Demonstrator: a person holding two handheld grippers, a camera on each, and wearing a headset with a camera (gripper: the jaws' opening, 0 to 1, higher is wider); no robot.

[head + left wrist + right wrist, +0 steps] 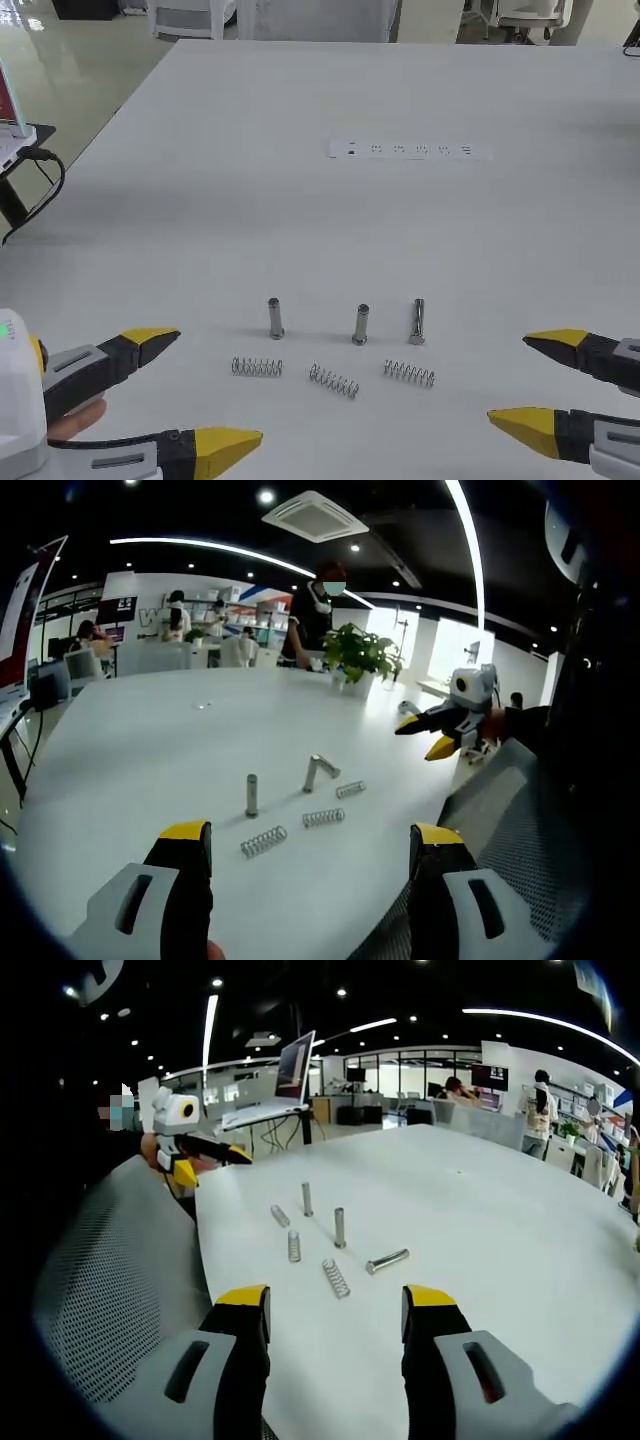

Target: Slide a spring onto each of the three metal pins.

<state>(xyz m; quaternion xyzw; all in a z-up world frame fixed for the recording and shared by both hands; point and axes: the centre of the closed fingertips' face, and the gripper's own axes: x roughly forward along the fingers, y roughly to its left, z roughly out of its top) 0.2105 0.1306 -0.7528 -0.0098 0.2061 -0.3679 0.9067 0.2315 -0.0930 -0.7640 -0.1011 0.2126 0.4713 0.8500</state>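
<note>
Three metal pins sit in a row on the white table (300, 220). The left pin (275, 318) and the middle pin (361, 324) stand upright, while the right pin (418, 322) lies on its side (387, 1260). One loose spring lies in front of each: left spring (257, 367), middle spring (333, 381), right spring (409, 373). My left gripper (205, 390) is open at the near left, with nothing between its yellow tips. My right gripper (515, 380) is open at the near right, also holding nothing. Both are well apart from the parts.
A white power strip (408, 150) lies flat farther back on the table. A laptop stand with a cable (20, 140) is off the table's left edge. A potted plant (360, 655) stands at the far end, and people are in the background.
</note>
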